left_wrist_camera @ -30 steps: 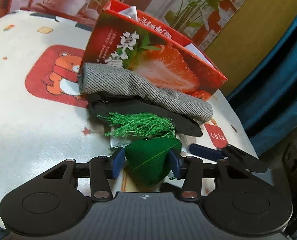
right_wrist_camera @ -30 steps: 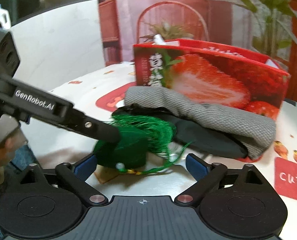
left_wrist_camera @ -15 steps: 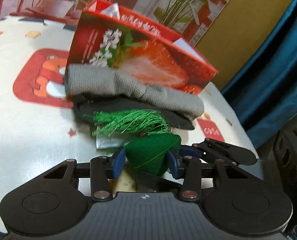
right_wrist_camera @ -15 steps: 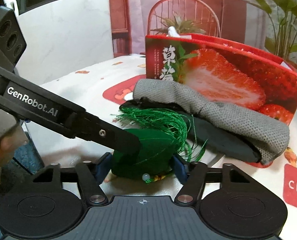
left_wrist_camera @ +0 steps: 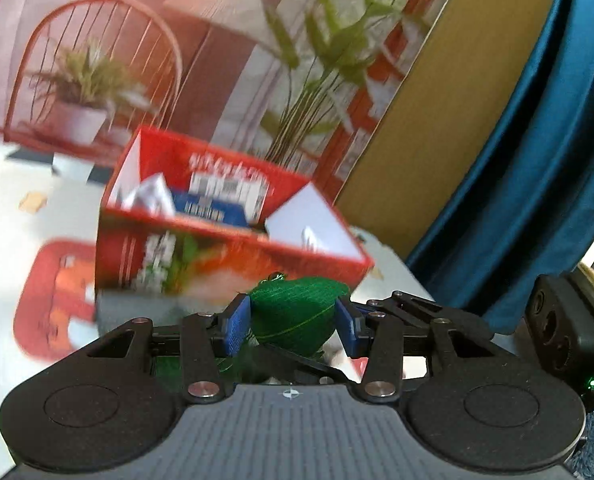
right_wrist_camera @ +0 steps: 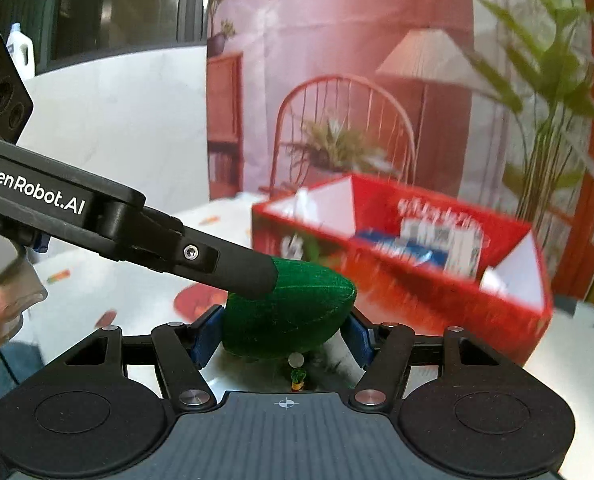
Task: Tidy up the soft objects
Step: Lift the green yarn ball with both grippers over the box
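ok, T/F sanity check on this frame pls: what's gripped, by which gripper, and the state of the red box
1. Both grippers are shut on the green pouch. True: the left gripper and the right gripper each have blue pads pressed on its sides.
2. The red strawberry box is closed with a lid. False: its top is open, with packets visible inside.
3. The pouch already lies inside the box. False: it is held in front of the box, between the grippers.
4. In the right wrist view, a left gripper finger reaches in from the left and touches the pouch. True.
5. The box is blue. False: it is red with a strawberry print.
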The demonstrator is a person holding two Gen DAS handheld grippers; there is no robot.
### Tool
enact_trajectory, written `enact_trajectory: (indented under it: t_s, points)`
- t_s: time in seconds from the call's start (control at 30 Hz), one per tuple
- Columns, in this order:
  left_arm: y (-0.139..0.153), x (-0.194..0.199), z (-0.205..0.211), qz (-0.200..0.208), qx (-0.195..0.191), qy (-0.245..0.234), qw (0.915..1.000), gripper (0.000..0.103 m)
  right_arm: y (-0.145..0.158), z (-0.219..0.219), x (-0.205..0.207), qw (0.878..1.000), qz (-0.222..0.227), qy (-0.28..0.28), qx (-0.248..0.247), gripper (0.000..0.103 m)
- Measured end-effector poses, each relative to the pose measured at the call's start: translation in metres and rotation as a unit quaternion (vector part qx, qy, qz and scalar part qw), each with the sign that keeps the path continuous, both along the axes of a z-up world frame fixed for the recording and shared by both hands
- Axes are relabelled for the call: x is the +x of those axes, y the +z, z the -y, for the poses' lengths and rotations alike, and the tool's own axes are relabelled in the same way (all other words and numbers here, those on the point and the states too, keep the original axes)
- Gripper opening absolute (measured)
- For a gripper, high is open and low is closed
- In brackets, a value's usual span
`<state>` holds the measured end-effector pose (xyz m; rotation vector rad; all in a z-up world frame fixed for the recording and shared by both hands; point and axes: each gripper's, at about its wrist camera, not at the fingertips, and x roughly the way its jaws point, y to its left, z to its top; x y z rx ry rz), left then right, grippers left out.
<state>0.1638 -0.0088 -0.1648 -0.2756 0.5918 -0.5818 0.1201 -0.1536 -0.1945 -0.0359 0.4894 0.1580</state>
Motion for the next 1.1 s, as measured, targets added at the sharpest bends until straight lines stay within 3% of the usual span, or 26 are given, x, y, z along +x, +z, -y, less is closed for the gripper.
enact_trajectory:
  t_s: [0.3, 0.57, 0.87, 1.1]
  points:
    - [0.052, 0.028, 0.013, 0.057, 0.014, -0.009, 0.9982, 0.048, 0.053, 0.025, 0.031, 0.999, 0.042, -0.003, -0.022, 0.060]
    - [0.074, 0.062, 0.024, 0.076, 0.018, -0.008, 0.9969, 0.048, 0.082, 0.045, 0.070, 0.997, 0.056, 0.001, -0.051, 0.060]
    - [0.073, 0.122, 0.037, 0.047, -0.004, -0.009, 0.9988, 0.048, 0.085, 0.073, 0.117, 0.997, 0.047, -0.003, -0.057, 0.060]
    - [0.054, 0.154, 0.058, 0.030, 0.007, -0.017, 0.9994, 0.048, 0.067, 0.101, 0.147, 0.998, 0.020, -0.020, -0.053, 0.060]
